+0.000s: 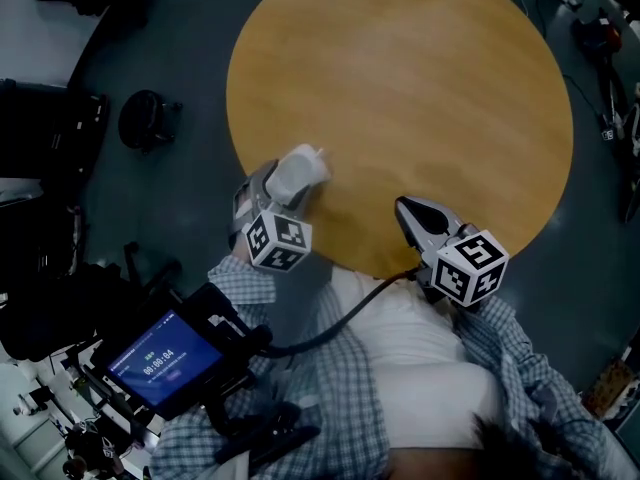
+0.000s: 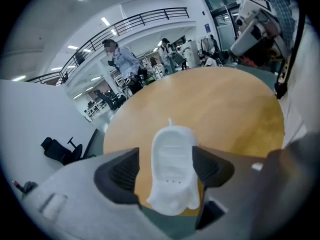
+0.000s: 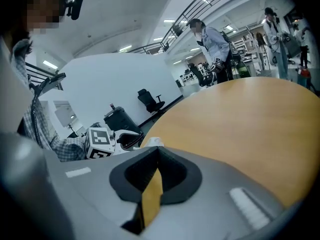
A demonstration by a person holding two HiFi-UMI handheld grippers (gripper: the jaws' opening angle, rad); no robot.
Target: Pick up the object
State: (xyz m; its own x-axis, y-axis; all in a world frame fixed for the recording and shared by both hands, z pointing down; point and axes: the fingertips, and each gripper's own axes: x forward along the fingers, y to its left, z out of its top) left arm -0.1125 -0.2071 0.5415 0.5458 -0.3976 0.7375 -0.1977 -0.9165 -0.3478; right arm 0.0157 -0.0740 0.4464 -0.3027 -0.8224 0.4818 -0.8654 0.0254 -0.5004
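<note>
Only left gripper view: object (image 2: pixel 172 169) unclamped

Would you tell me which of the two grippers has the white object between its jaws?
The left gripper: the white object sits between its parted jaws, whereas the right gripper has shut, empty jaws.

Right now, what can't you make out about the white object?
Base of the white object: left gripper view, hidden by the body of the left hand-held gripper.
Its near side: head view, under that gripper.
All but a tip: right gripper view, behind the right hand-held gripper.
</note>
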